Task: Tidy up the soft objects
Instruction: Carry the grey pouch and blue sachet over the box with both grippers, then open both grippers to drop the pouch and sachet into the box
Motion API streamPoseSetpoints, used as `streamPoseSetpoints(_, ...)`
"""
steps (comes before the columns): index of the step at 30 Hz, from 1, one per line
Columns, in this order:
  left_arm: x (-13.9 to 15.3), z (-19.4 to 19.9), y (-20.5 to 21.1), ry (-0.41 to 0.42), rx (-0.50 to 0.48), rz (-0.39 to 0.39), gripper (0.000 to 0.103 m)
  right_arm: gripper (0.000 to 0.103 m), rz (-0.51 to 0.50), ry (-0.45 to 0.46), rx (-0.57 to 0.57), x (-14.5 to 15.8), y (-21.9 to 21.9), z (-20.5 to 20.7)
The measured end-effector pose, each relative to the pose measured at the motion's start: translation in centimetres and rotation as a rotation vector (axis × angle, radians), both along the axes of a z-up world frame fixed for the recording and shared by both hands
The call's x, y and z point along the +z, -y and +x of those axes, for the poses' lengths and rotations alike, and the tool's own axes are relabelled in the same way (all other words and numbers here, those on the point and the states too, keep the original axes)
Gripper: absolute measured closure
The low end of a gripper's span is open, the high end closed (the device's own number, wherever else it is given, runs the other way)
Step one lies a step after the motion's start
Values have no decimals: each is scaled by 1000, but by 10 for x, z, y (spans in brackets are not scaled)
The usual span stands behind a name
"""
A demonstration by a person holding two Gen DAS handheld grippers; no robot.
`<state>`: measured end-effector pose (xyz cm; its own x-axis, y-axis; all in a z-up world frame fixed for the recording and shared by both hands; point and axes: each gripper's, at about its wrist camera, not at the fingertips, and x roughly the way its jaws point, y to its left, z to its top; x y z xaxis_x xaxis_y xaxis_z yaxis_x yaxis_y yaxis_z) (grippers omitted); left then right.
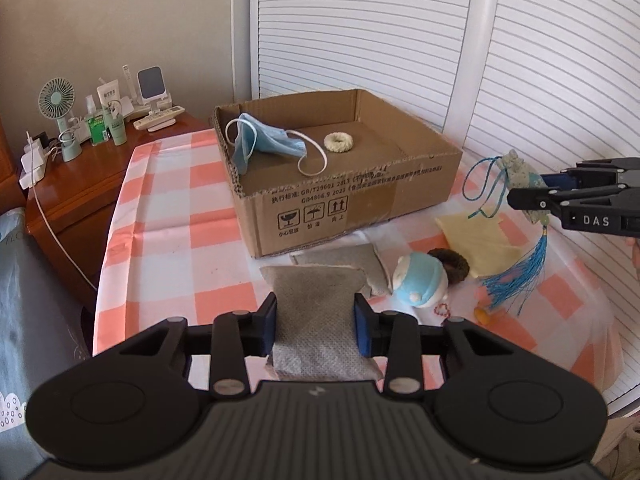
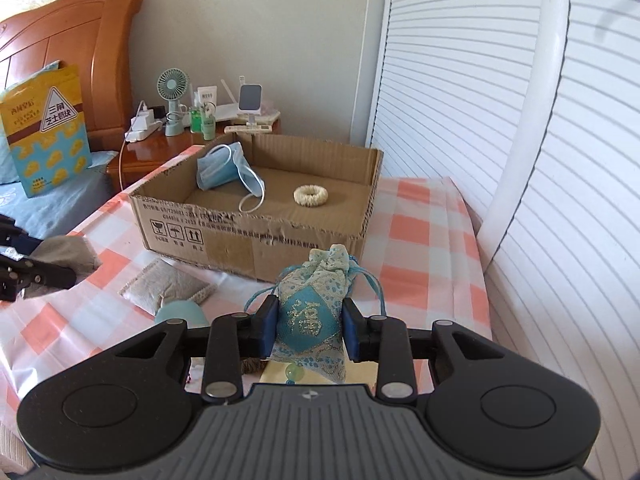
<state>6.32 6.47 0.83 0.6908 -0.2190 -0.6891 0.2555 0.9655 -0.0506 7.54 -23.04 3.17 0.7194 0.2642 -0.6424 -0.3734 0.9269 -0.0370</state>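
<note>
Left gripper clamped on a grey pouch, blue pads pressed against both of its sides, the pouch lifted clear of the checked tablecloth; right gripper clamped on a blue embroidered sachet, its drawstring neck pointing to 12 o'clock and a green bead hanging below; in the left wrist view the same sachet hangs at 3 o'clock, its blue tassel trailing down over a yellow cloth. Cardboard box open-topped at 12 o'clock from both grippers, holding a blue face mask against its left wall and a cream hair tie lying apart on the floor of the box. On the tablecloth in front of the box: a second grey pouch; a blue and white plush toy; a brown hair tie touching the toy at its 2 o'clock. Wooden nightstand at 10 o'clock, bearing a green fan.
</note>
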Motion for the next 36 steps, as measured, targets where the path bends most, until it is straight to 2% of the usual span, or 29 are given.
streamPoseSetpoints(6, 32, 20, 11, 70, -53, 4, 67, 66, -23, 36, 42, 18, 0, 3)
streamPoseSetpoints(10, 50, 50, 21, 117, -79, 24, 67, 66, -18, 59, 66, 32, 2, 8)
streamPoseSetpoints(18, 55, 119, 38, 145, -67, 47, 66, 66, -22, 107, 94, 60, 1, 25)
streamPoseSetpoints(20, 51, 130, 38, 148, -51, 49, 58, 66, -27, 119, 100, 65, 0, 28)
streamPoseSetpoints(22, 45, 134, 38, 158, -28, 64, 10, 66, -29, 126, 104, 69, -1, 32)
streamPoseSetpoints(23, 43, 133, 37, 181, -13, 72, 5, 66, -28, 126, 106, 70, -2, 34)
streamPoseSetpoints(25, 39, 128, 31, 221, 27, 91, 4, 66, -24, 127, 106, 72, -3, 39)
streamPoseSetpoints(27, 37, 121, 22, 189, 65, 74, 5, 66, -11, 119, 107, 73, -3, 44)
streamPoseSetpoints(31, 34, 92, 9, 122, 81, 30, 3, 66, -9, 114, 107, 75, -7, 53)
streamPoseSetpoints(36, 27, 47, 8, 143, 131, 47, 1, 66, -1, 118, 116, 84, -19, 66)
